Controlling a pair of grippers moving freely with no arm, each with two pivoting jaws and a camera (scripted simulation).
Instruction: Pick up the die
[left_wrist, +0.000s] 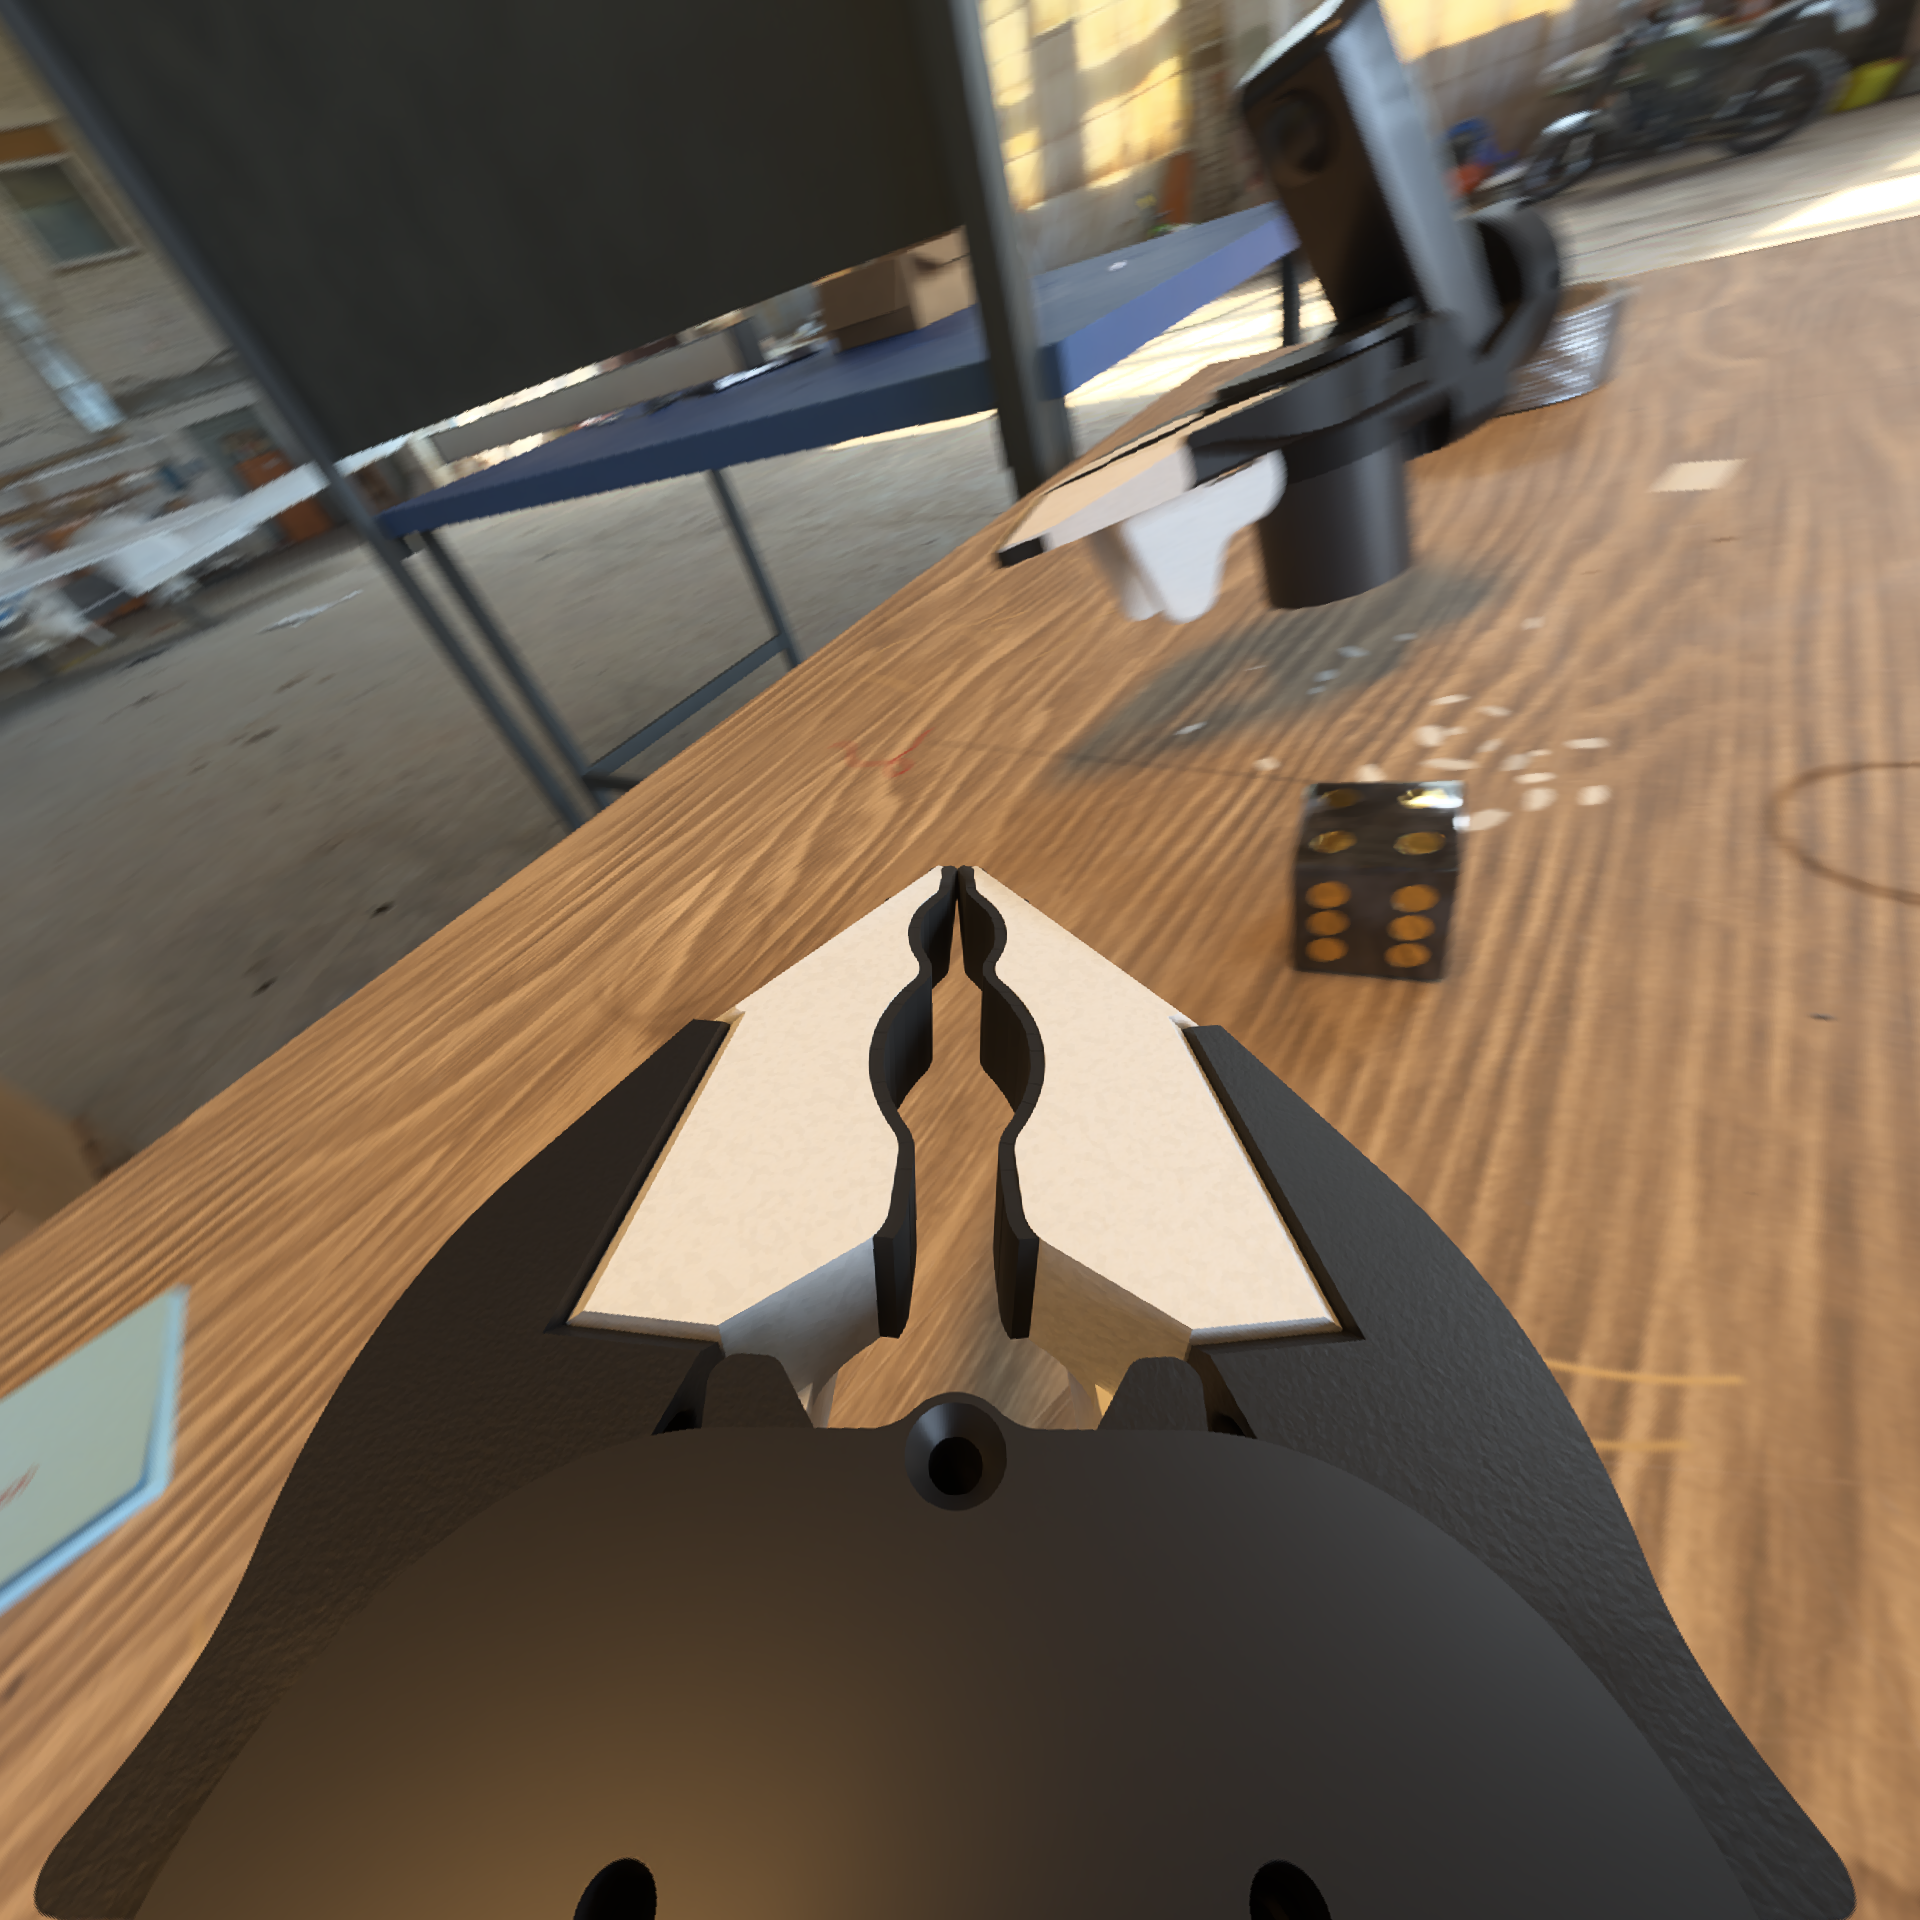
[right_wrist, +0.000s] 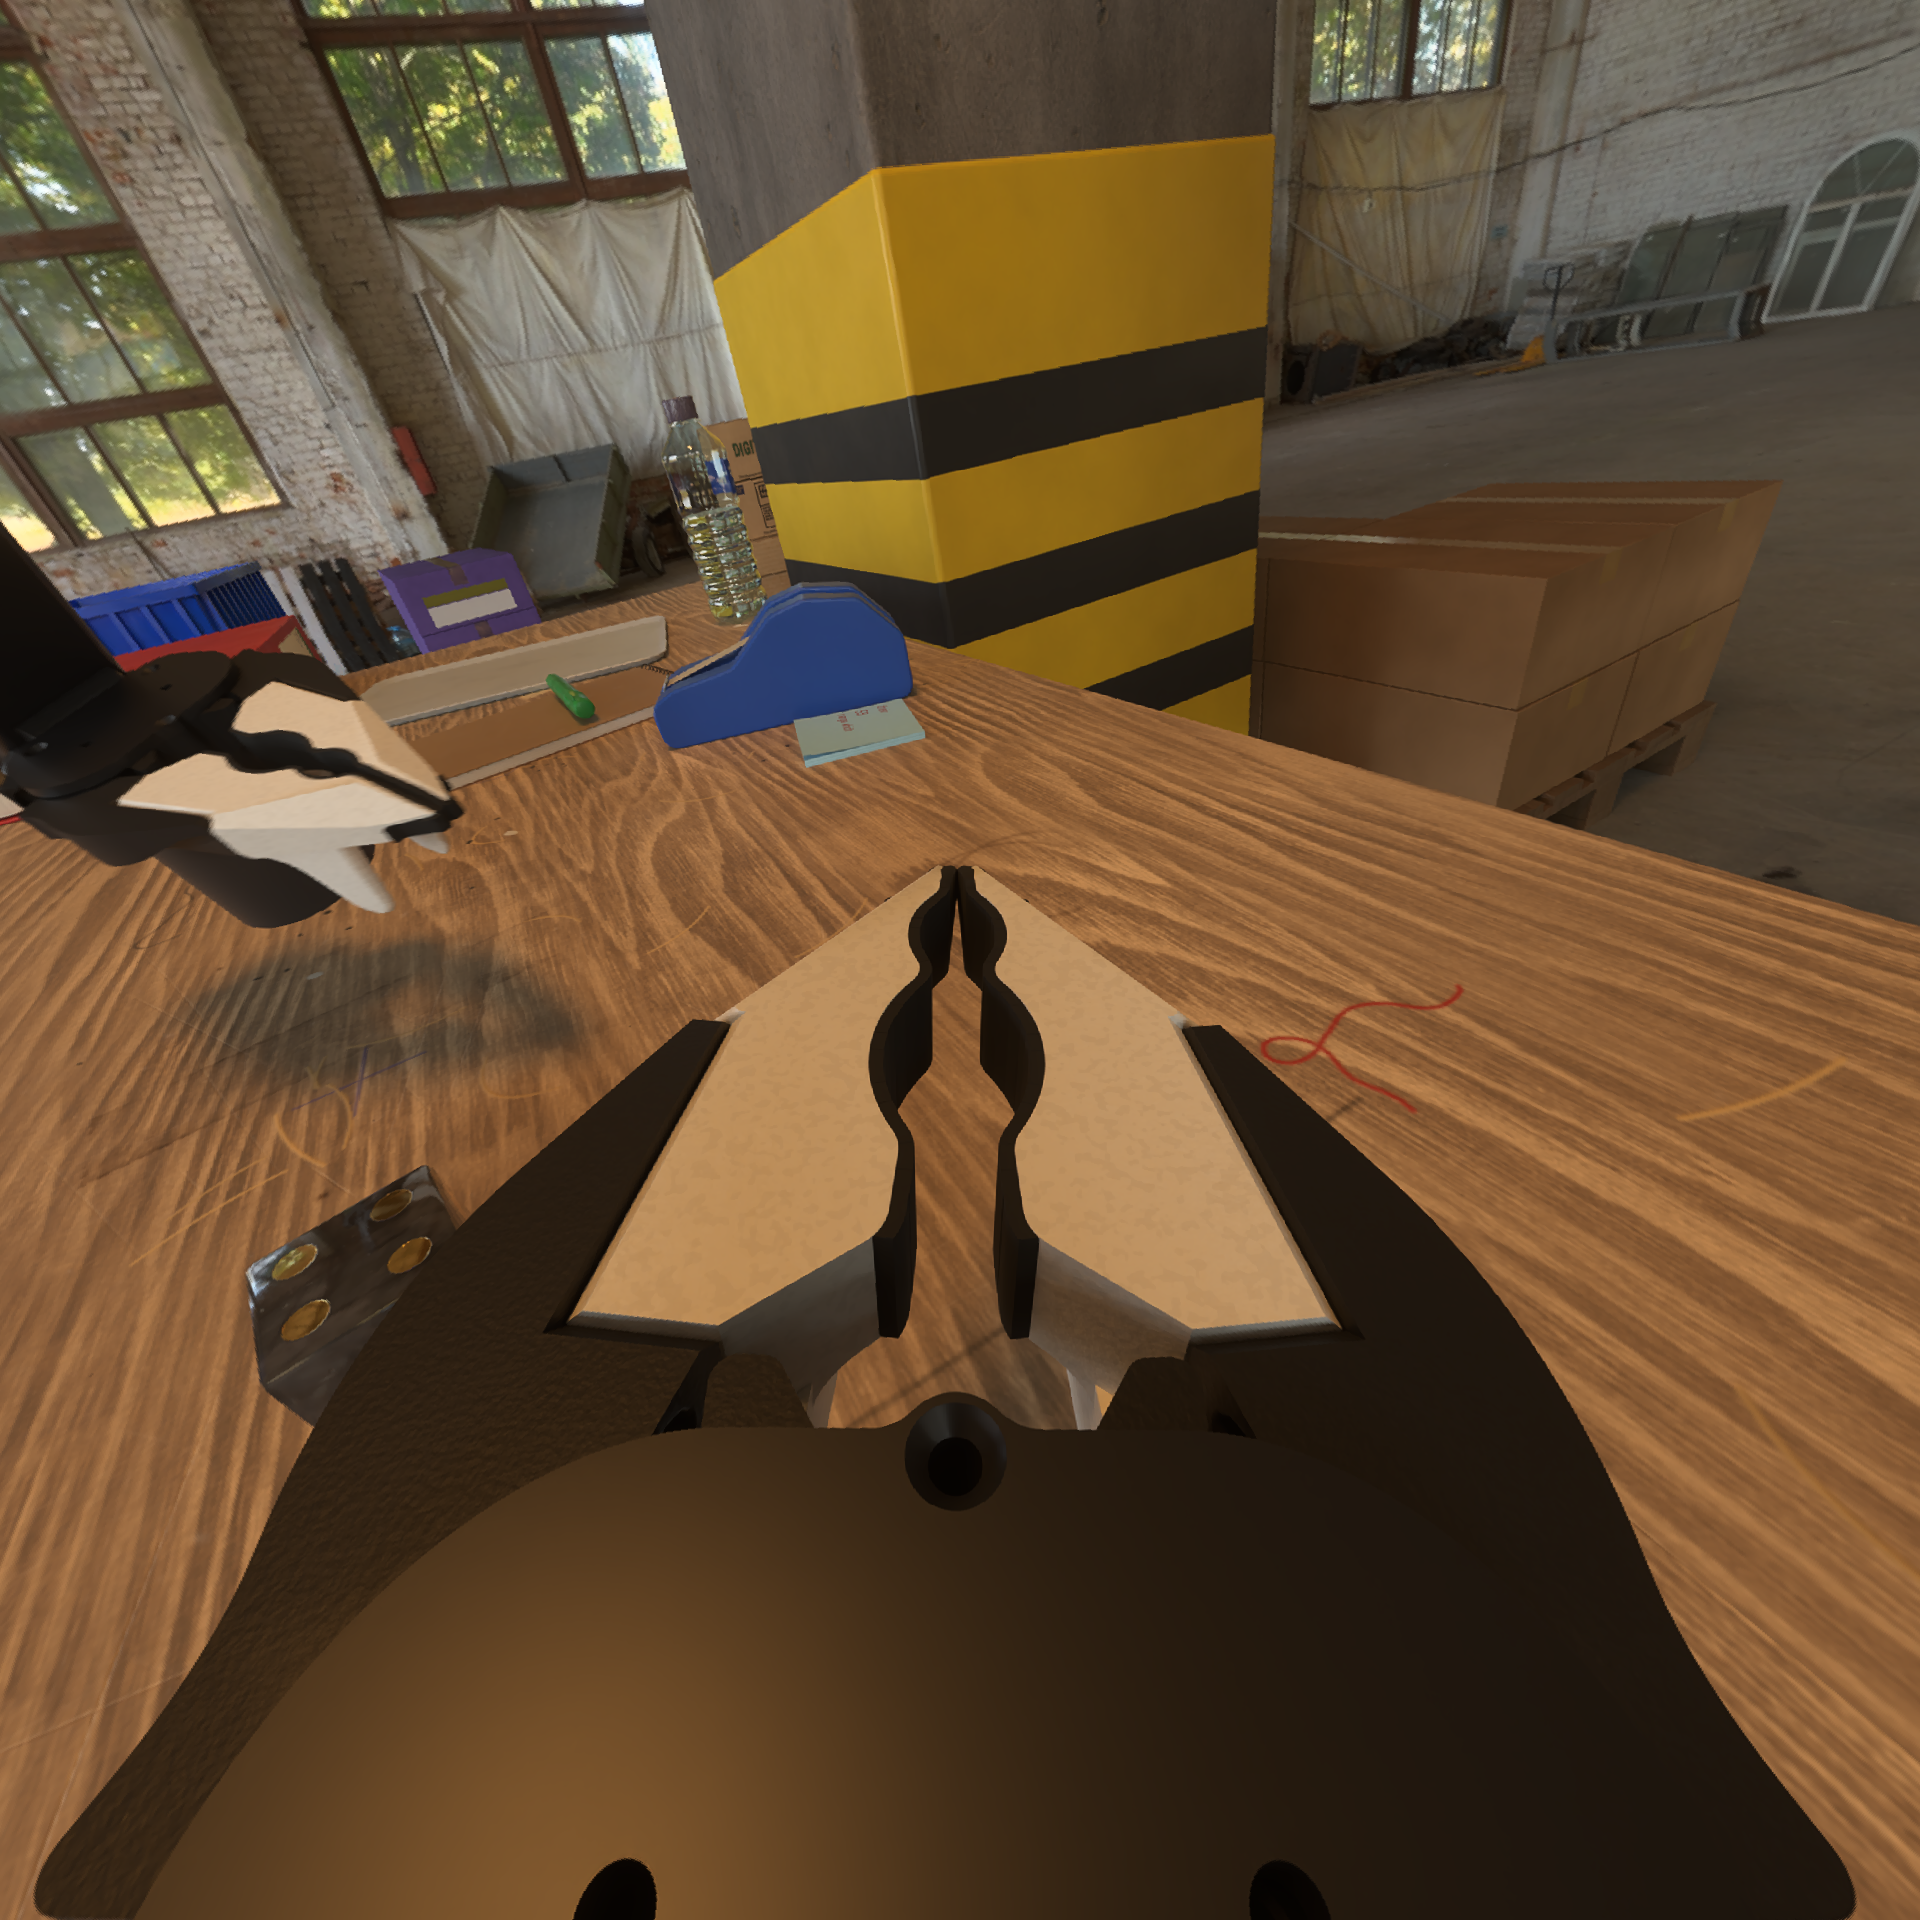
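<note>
A black die with gold pips (left_wrist: 1371, 883) sits on the wooden table (left_wrist: 1662, 1143), ahead and to the right of my left gripper (left_wrist: 956, 878), which is shut and empty, hovering over the table. In the right wrist view the die (right_wrist: 332, 1288) lies low at the left, partly hidden behind my right gripper's body. My right gripper (right_wrist: 956, 878) is shut and empty. Each gripper shows in the other's view: the right one (left_wrist: 1164, 582) hovers beyond the die, the left one (right_wrist: 405, 831) hovers at the left.
At the table's far side stand a blue tape dispenser (right_wrist: 779, 665), a pale blue pad (right_wrist: 857, 727), a green marker (right_wrist: 571, 698) on boards and a plastic bottle (right_wrist: 717, 520). A yellow-black pillar (right_wrist: 997, 416) and cardboard boxes (right_wrist: 1507, 623) stand beyond the edge. A pale card (left_wrist: 83, 1434) lies left.
</note>
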